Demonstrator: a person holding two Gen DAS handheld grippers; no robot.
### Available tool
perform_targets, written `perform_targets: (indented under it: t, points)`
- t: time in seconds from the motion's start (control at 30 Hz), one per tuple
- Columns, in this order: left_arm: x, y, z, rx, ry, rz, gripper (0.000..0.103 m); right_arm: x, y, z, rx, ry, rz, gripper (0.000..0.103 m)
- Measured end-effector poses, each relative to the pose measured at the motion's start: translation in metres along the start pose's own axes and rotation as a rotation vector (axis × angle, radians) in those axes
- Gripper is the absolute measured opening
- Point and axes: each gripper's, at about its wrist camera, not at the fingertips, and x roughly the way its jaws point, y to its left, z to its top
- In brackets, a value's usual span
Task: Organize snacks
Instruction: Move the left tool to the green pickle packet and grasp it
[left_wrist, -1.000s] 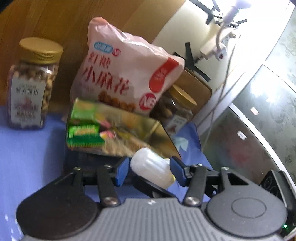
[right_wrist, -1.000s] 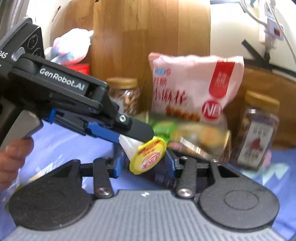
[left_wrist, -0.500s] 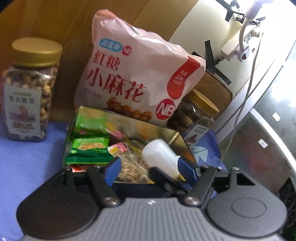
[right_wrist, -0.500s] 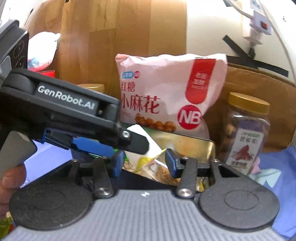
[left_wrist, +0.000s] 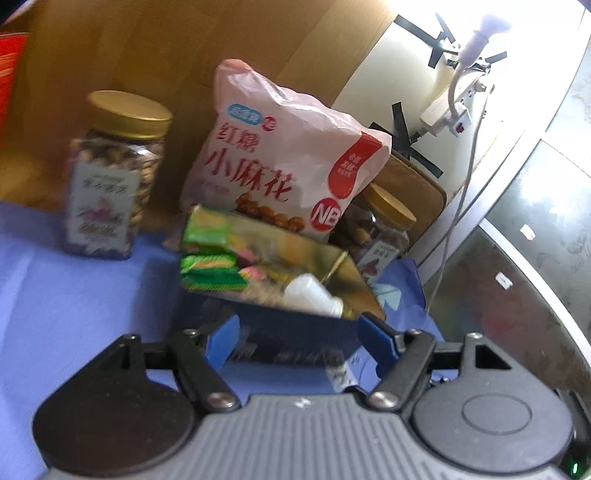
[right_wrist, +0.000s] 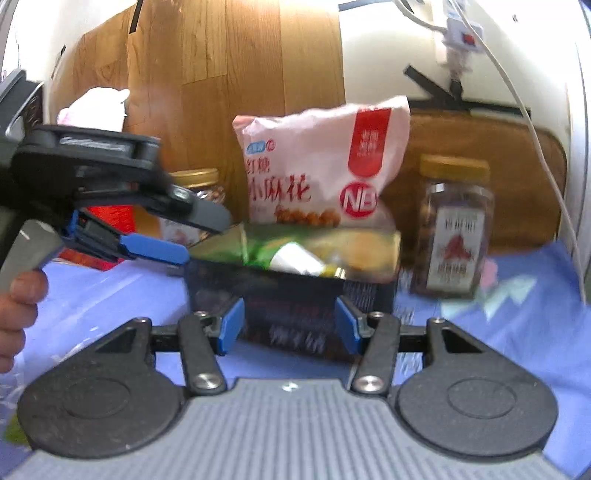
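Nearest the left wrist camera, the left gripper (left_wrist: 299, 341) is spread wide with nothing between its blue pads, hovering just short of the tin (left_wrist: 295, 328). In the right wrist view the right gripper (right_wrist: 290, 325) is likewise spread and empty, in front of the same tin (right_wrist: 291, 295); the left gripper (right_wrist: 192, 232) reaches in from the left, a hand (right_wrist: 18, 317) on its handle. The tin stands on a blue cloth (left_wrist: 74, 295) and holds snacks: green packets (left_wrist: 210, 269) at its left, a white cup (left_wrist: 312, 295) lying on its side at the right. Behind the tin leans a pink bag (left_wrist: 288, 166). A gold-lidded jar (left_wrist: 110, 184) stands to its left, another jar (left_wrist: 380, 232) to its right. Farthest back are a wooden board (right_wrist: 229, 92) and a power strip (left_wrist: 448, 114).
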Motion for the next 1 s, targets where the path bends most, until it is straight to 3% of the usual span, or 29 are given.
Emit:
perform_targets:
  t: [0.2,0.47,0.6,0.67,0.7,0.9,1.0]
  points:
    - [-0.050,0.034,-0.039,-0.047,0.017,0.042,0.073,-0.012,0.019,-0.027,0.054,0.134,0.190,0.059]
    - [-0.111,0.077,-0.096,-0.134,0.029,0.076,0.073,-0.013,0.080,-0.039,-0.080,0.214,0.343,0.059]
    - [-0.131,0.091,-0.119,-0.201,0.028,0.078,0.073,-0.002,0.110,-0.044,-0.197,0.241,0.352,0.059]
    - [-0.136,0.096,-0.128,-0.233,0.034,0.059,0.073,0.004,0.125,-0.047,-0.266,0.239,0.330,0.071]
    - [-0.138,0.097,-0.132,-0.247,0.037,0.045,0.074,0.005,0.130,-0.048,-0.292,0.233,0.323,0.072]
    - [-0.135,0.091,-0.139,-0.234,0.015,0.017,0.079,0.012,0.162,-0.057,-0.439,0.219,0.305,0.073]
    - [-0.134,0.091,-0.141,-0.231,0.004,0.004,0.082,0.015,0.163,-0.057,-0.428,0.215,0.294,0.071]
